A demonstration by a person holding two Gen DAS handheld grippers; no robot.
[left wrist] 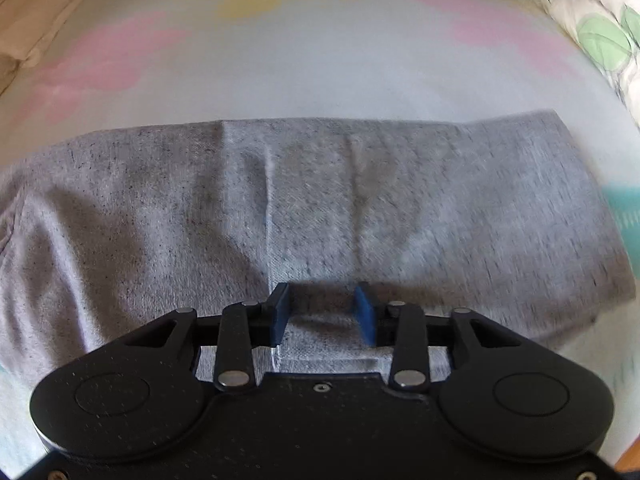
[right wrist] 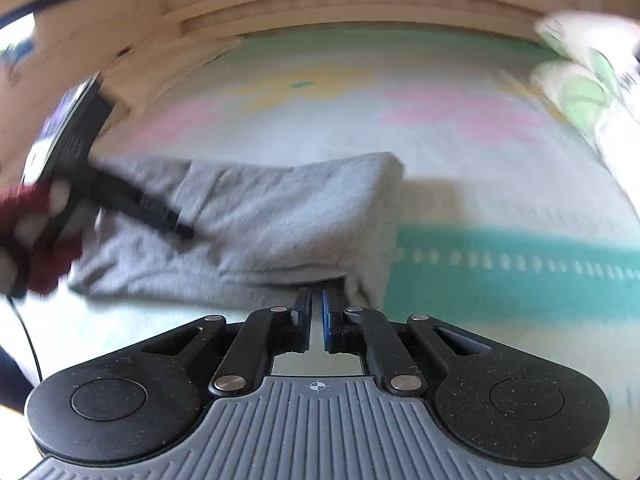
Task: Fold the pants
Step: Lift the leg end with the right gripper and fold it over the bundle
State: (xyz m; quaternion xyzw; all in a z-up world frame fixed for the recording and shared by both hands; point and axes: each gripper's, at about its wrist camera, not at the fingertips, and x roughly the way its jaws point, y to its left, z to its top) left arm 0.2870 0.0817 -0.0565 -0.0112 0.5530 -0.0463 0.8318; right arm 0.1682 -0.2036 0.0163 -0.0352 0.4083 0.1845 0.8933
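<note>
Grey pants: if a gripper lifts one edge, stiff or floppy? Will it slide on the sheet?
Likely floppy: the grey pants show soft creases and drape in layers, so a lifted edge should sag. Probably light, a thin knit. Sliding seems limited, cloth on the cloth bed sheet; it may bunch rather than glide.

The left tool (left wrist: 325, 312) has a matte black body with two round side housings, black link arms pinned by silver rivets, a small centre screw, and dark blue pads (left wrist: 365, 312) on its fingers. The right tool (right wrist: 317, 320) is built alike, but carries a grey ribbed plate with a small crosshair mark. In the right wrist view a dark red sleeve (right wrist: 48, 256) and a thin black cable (right wrist: 28, 332) show, blurred
</note>
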